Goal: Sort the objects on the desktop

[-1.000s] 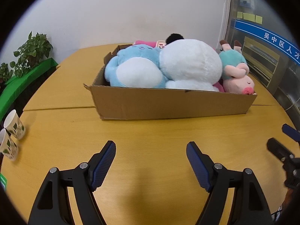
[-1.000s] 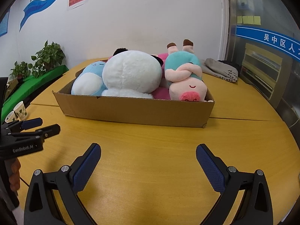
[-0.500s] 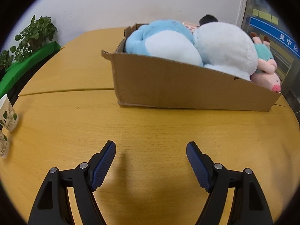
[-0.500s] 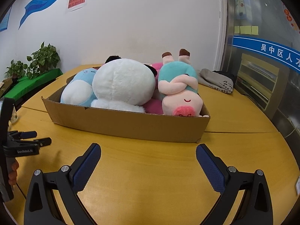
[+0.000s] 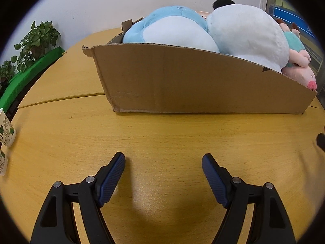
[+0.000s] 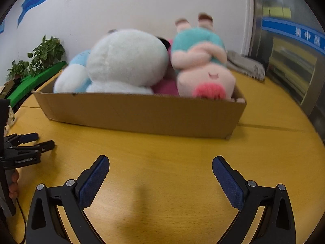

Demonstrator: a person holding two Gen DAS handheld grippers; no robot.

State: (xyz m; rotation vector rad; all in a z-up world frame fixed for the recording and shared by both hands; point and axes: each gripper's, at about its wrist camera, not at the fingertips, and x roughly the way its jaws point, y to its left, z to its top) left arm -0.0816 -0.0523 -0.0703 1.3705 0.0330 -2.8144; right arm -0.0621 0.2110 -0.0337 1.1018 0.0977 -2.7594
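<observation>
While both claws hang spread and empty low over the yellow table (image 5: 162, 134), the soft toys all sit packed in the cardboard box (image 5: 182, 81): a blue toy (image 5: 166, 30) at the left end, a big white toy (image 5: 247, 34) in the middle, and an upside-down pink pig toy (image 6: 203, 67) in a teal top at the right end, with something magenta tucked under them. The left claw (image 5: 163, 158) faces the box's left front corner from close by; the right claw (image 6: 160, 162) faces the long front wall.

The scene fits toys about to be lifted out as well as toys just put in, so I cannot say which.

What could go wrong: the toys bulge well above the low rim, and the pig leans at the very end wall. A claw nudging the pile, or shoving the light box, could tip a toy over the edge or slide the box across the table. The two paper cups (image 5: 6, 130) at the left edge stand close enough to be knocked by a wide swing.

Compared with a second ago, the left claw has dropped and closed in on the box, which now fills its view. The right claw has also come nearer, and its picture is blurred by motion.
</observation>
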